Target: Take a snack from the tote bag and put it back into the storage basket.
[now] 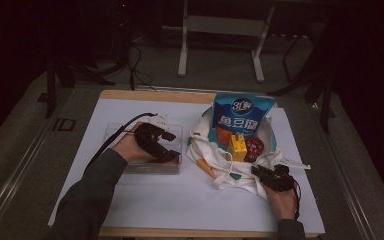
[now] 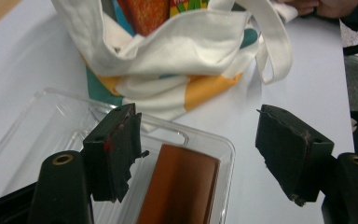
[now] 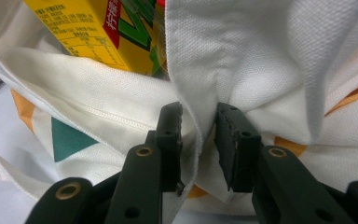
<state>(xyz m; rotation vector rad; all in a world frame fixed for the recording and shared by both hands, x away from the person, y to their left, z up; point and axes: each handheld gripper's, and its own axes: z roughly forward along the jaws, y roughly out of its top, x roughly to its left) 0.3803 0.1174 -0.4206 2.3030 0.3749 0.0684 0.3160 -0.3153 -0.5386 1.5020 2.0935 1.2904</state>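
A white tote bag [image 1: 215, 165] with orange and green patches stands at the right of the white sheet. It holds a blue snack bag [image 1: 243, 117], a yellow carton [image 1: 238, 146], a red can [image 1: 254, 146] and an orange packet [image 1: 223, 135]. My right gripper [image 1: 267, 172] is at the bag's near rim. In the right gripper view, a fold of the bag [image 3: 98, 116] is pinched in the right gripper [image 3: 199, 112], below the carton [image 3: 98, 32]. My left gripper [image 1: 172, 145] hovers open over a clear plastic tray [image 1: 145, 167]. The left gripper [image 2: 200, 149] has a flat brown item [image 2: 179, 186] lying in the tray [image 2: 51, 116] below its jaws.
The white sheet [image 1: 180, 200] covers a wooden table whose edge [image 1: 155, 93] shows at the back. A white metal frame [image 1: 182, 45] and cables [image 1: 135, 65] stand on the floor behind. The bag's loose strap [image 2: 275, 46] lies on the sheet near the tray.
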